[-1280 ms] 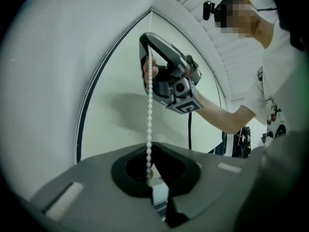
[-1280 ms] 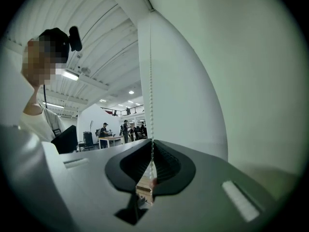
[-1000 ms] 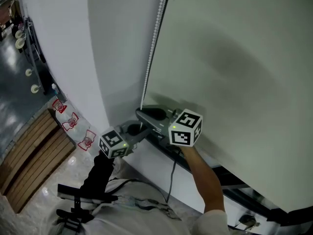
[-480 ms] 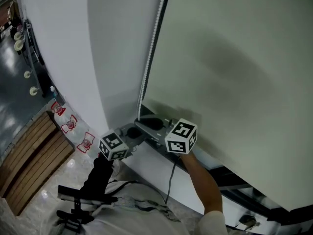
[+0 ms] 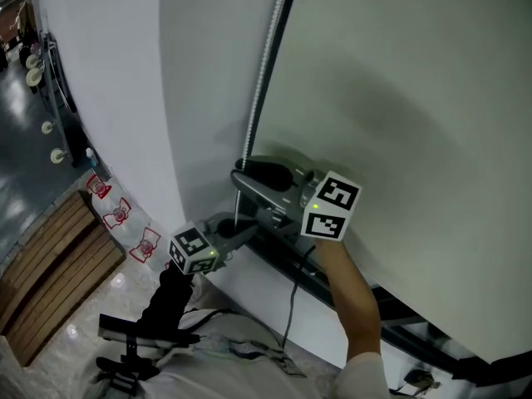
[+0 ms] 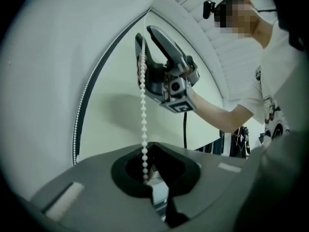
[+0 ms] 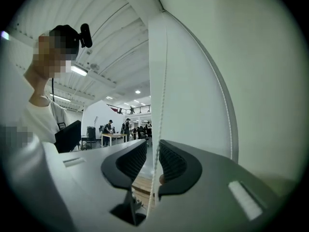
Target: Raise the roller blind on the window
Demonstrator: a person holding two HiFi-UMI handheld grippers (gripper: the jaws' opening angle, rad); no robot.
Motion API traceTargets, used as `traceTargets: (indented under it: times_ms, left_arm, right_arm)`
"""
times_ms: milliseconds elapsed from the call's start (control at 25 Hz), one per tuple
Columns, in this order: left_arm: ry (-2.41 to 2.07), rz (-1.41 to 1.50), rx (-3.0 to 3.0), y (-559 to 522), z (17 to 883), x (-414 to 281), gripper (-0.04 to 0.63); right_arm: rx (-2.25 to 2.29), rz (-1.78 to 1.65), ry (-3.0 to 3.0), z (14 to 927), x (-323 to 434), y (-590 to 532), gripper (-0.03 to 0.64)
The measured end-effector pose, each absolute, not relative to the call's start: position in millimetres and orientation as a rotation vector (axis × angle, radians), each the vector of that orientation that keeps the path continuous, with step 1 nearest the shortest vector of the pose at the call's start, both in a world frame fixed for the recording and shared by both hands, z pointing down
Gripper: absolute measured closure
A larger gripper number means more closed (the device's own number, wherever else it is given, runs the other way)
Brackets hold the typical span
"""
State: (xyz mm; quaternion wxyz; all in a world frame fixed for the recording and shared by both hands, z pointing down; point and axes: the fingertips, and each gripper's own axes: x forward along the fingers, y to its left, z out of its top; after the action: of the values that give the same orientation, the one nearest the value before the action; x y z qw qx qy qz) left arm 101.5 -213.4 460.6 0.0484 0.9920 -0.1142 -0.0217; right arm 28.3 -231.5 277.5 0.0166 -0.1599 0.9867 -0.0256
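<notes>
The pale roller blind [image 5: 399, 123] fills the right of the head view, and its white bead chain [image 5: 264, 65] hangs down its left edge. My right gripper [image 5: 241, 175] is up at the chain. Its jaws have just been opening and stand open in the right gripper view [image 7: 152, 151], where the chain [image 7: 161, 81] runs loose between the pads. Below it, my left gripper [image 5: 237, 221] is shut on the same chain. In the left gripper view the beads [image 6: 143, 110] drop straight into its closed jaws [image 6: 149, 151].
A white wall [image 5: 116, 98] curves away to the left of the blind. A dark window frame bar [image 5: 391, 306] runs under the blind. Below lie a glossy floor, wooden boards [image 5: 50, 256] and a black stand [image 5: 133, 339]. A cable [image 5: 291, 306] trails from the right gripper.
My right gripper dipped slightly, then rose along the chain, and its jaws came apart. The left gripper stayed where it was, still closed on the chain.
</notes>
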Motion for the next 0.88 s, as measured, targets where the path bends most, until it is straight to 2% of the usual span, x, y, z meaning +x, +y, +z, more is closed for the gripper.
traceTargets:
  times_ms: [440,880]
  left_arm:
    - [-0.340,-0.065,3.024,-211,462,104,0.595]
    - [-0.363,-0.066,3.004,-211,467,101,0.595]
  right_arm:
    - [-0.413,0.174,2.954,146,26,-237,0.537]
    - [-0.411,0.252,2.856,71,34,-248,0.538]
